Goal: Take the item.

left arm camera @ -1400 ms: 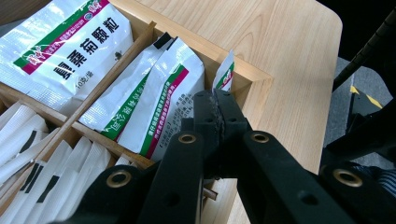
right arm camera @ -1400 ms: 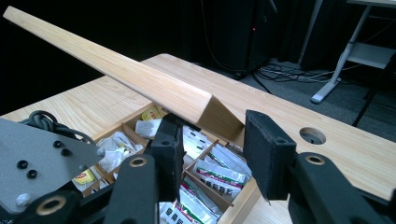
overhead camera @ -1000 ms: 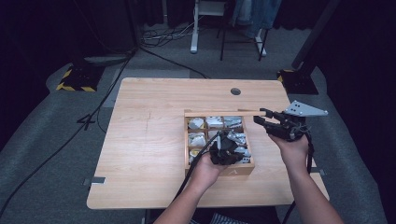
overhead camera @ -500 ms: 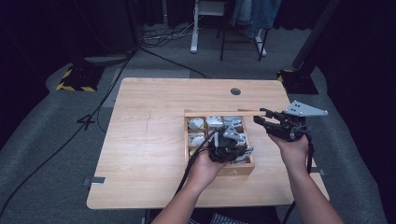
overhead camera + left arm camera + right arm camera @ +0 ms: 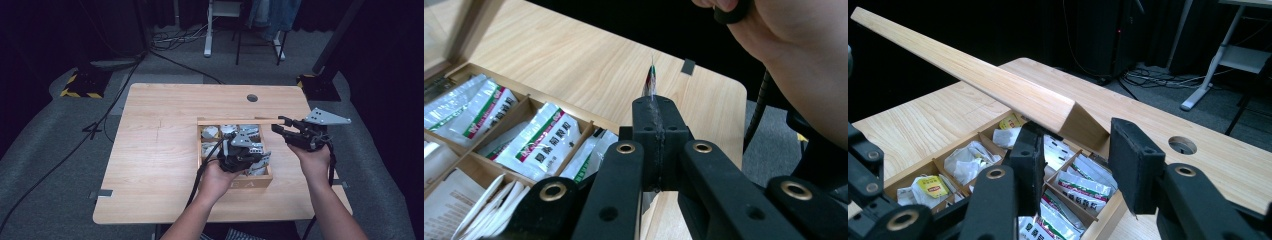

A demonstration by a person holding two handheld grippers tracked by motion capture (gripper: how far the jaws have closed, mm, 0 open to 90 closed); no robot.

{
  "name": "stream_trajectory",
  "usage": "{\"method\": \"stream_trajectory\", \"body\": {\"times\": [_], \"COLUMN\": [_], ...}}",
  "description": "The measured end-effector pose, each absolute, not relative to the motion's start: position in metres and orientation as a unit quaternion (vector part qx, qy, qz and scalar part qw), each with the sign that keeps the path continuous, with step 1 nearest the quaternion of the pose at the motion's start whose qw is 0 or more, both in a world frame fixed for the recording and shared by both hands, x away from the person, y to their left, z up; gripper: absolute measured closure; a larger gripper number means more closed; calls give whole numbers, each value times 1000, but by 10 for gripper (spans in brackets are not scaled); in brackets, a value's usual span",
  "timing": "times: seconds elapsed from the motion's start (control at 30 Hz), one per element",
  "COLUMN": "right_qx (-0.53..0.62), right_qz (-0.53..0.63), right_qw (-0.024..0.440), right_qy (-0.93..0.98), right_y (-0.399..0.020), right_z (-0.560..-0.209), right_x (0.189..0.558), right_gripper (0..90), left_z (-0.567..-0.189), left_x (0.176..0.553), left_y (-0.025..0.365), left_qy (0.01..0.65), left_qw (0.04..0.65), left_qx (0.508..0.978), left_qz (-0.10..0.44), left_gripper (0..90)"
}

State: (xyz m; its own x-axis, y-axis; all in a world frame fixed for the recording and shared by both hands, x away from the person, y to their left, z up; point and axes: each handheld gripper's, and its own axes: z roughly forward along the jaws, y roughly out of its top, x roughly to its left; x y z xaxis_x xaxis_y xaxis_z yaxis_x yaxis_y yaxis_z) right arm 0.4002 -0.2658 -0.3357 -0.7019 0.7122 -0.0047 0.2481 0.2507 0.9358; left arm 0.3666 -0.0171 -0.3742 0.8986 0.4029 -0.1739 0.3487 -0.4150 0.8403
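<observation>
Here, pale wooden table [image 5: 165, 150] on grey carpet [image 5: 45, 165], dark room; left gripper [image 5: 653, 100] pinching thin sachet [image 5: 651, 80], right gripper [image 5: 1075, 155] clamping wooden box lid [image 5: 978, 75].

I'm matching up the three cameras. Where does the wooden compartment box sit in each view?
High view: the wooden box sits right of the table's centre, under the left gripper.
Left gripper view: lower left, beside the jaws shut on a sachet.
Right gripper view: bottom centre, under the lid that the right gripper grips.
Shared landmark: the white packets with red and green print in its compartments.
</observation>
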Motion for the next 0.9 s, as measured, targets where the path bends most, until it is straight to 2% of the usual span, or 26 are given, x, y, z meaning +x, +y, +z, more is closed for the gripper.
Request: {"method": "stream_trajectory", "body": {"times": [0.57, 0.9], "right_qx": [316, 319], "right_qz": [524, 522], "right_qw": [222, 223], "right_qy": [759, 759], "right_y": [-266, -265], "right_z": [-336, -337], "right_x": [400, 398], "right_gripper": [581, 580], "left_z": [-366, -359], "left_x": [359, 342], "left_y": [17, 55], "left_qy": [225, 224], "left_qw": [513, 520], "left_qx": [828, 822], "left_qz": [42, 60], "left_gripper": [896, 896]}}
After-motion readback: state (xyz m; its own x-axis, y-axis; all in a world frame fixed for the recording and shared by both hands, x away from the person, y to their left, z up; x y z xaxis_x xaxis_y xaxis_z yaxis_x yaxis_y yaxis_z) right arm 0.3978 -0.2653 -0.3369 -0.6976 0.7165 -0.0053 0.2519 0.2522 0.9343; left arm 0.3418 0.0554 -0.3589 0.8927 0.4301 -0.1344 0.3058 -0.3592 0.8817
